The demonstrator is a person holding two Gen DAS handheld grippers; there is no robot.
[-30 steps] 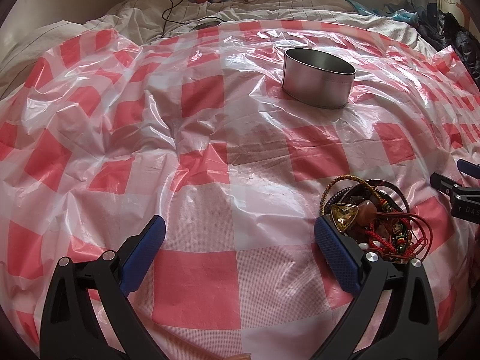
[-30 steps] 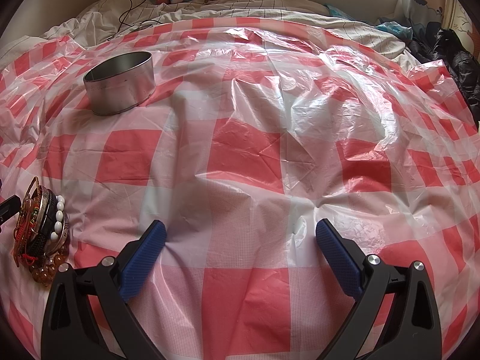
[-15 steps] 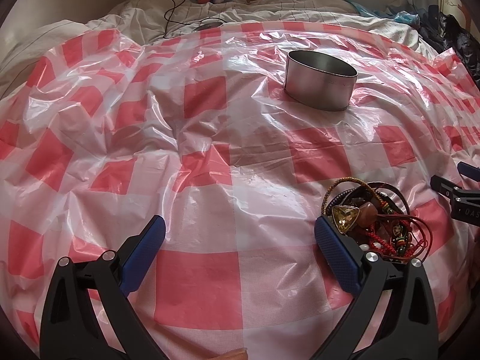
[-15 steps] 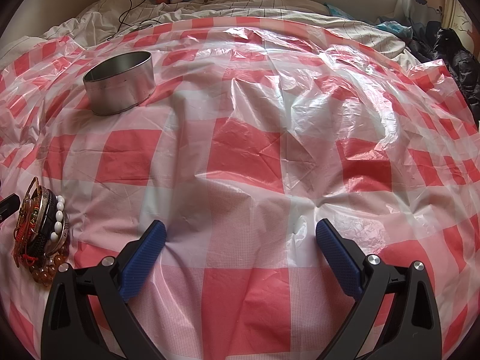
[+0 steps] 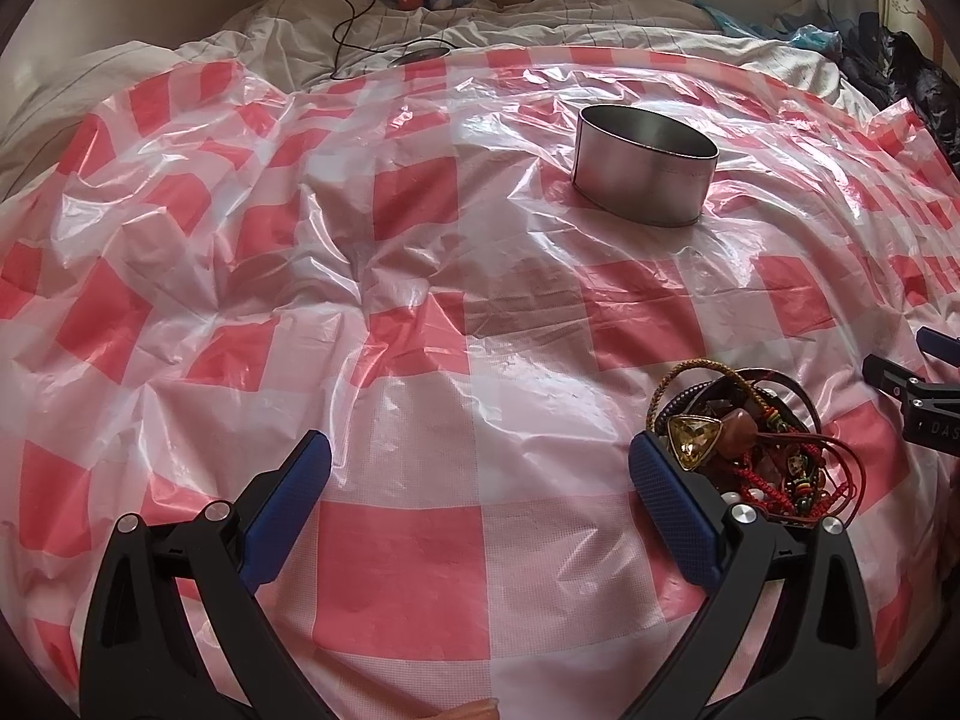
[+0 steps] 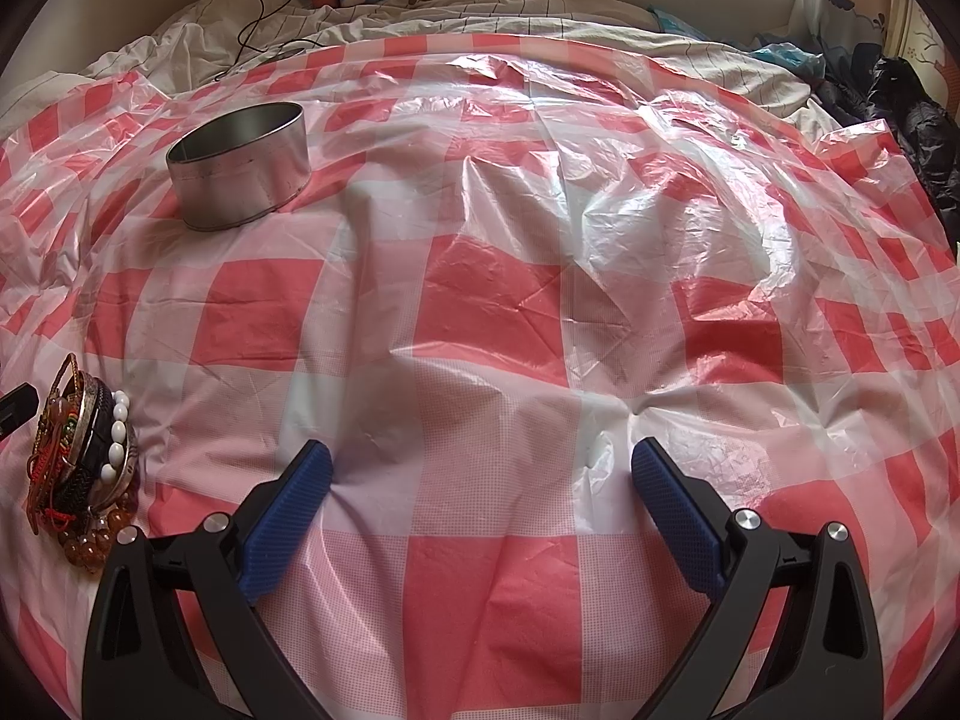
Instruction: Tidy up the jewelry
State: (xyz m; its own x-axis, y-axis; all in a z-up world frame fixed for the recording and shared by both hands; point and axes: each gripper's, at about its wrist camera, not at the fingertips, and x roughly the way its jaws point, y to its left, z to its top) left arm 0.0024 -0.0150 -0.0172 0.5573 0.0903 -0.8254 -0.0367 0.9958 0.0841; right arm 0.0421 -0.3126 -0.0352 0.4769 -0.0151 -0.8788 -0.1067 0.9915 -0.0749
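Note:
A tangled pile of jewelry (image 5: 756, 438), with beaded bracelets, red cords and a gold triangular stone, lies on the red-and-white checked plastic sheet (image 5: 420, 300). It sits just right of my left gripper (image 5: 480, 468), whose right blue pad (image 5: 672, 504) almost touches it. The left gripper is open and holds nothing. In the right wrist view the same pile of jewelry (image 6: 84, 456) lies at the far left, well clear of my right gripper (image 6: 480, 480), which is open and empty. A round metal tin (image 5: 645, 180), open-topped, stands farther back; the tin (image 6: 240, 165) looks empty.
The sheet covers a bed with rumpled white bedding (image 5: 540, 18) behind it. A black cable (image 5: 354, 18) runs across the bedding. Dark clothing (image 6: 912, 120) is heaped at the right edge. The right gripper's tip (image 5: 906, 390) shows at the left view's right edge.
The left wrist view has shifted slightly, so the tin and jewelry pile sit a little lower in frame. The right gripper's view is unchanged.

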